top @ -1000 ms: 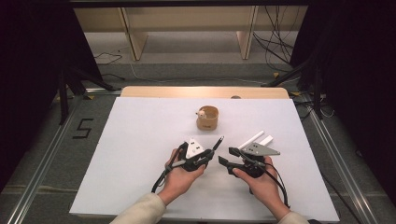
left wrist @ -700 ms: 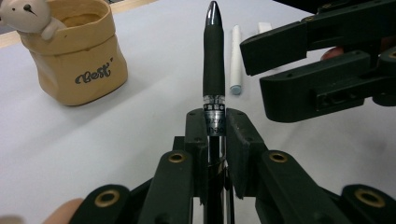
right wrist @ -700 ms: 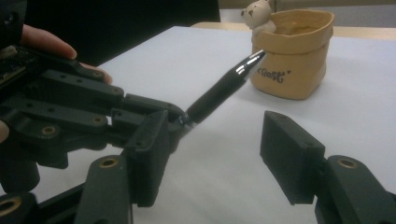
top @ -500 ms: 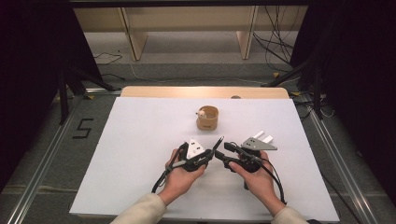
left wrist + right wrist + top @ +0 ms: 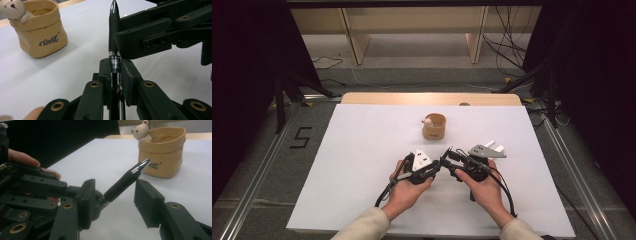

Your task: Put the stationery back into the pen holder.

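A black pen [image 5: 114, 37] stands up out of my left gripper [image 5: 115, 67], which is shut on its labelled barrel. In the high view the left gripper [image 5: 435, 167] and right gripper [image 5: 452, 159] meet near the table's front middle, with the pen [image 5: 447, 152] pointing away from me. In the right gripper view the pen's [image 5: 125, 181] pointed end lies between the jaws of my right gripper [image 5: 116, 195]. Those jaws have just been closing, and a gap still shows beside the right pad [image 5: 147, 203].
A tan paper-bag style pot [image 5: 434, 127] with a small bear figure [image 5: 428, 120] on its rim stands behind the grippers on the white table cover [image 5: 362, 150]. Its wooden far edge [image 5: 432, 98] and cables on the floor lie beyond.
The right gripper has moved left to the left gripper, and its jaws have narrowed around the pen's end. The left hand and the pot have stayed put.
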### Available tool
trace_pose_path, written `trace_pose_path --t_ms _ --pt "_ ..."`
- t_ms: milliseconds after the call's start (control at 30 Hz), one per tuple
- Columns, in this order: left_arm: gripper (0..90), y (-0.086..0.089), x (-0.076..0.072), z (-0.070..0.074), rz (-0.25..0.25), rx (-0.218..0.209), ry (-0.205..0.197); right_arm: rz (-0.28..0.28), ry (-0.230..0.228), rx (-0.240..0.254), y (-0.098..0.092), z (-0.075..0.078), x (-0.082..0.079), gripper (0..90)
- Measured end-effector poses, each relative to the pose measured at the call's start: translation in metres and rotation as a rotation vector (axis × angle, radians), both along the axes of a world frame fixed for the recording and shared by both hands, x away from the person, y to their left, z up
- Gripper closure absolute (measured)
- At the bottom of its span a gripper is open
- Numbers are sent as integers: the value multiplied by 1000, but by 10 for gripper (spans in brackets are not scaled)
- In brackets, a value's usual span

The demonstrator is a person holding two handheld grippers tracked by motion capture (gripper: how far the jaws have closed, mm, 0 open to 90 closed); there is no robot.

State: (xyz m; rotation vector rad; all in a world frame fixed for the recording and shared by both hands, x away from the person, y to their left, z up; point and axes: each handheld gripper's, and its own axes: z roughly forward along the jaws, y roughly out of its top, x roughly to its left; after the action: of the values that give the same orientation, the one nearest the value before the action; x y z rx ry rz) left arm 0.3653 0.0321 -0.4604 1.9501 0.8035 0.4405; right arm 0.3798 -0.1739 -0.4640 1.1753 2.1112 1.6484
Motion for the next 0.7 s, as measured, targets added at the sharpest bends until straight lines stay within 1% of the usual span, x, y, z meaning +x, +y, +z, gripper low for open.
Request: trace_pose_path --t_ms 200,367,700 --pt "794 -1 -1 0 -3 2 -1 -3 18 20 1 -2 3 550" --pt "794 -1 -1 0 -1 -2 -1 -1 38 36 1 -3 5 599" --pt "793 -1 -2 0 -2 8 7 7 54 38 3 -5 4 628"
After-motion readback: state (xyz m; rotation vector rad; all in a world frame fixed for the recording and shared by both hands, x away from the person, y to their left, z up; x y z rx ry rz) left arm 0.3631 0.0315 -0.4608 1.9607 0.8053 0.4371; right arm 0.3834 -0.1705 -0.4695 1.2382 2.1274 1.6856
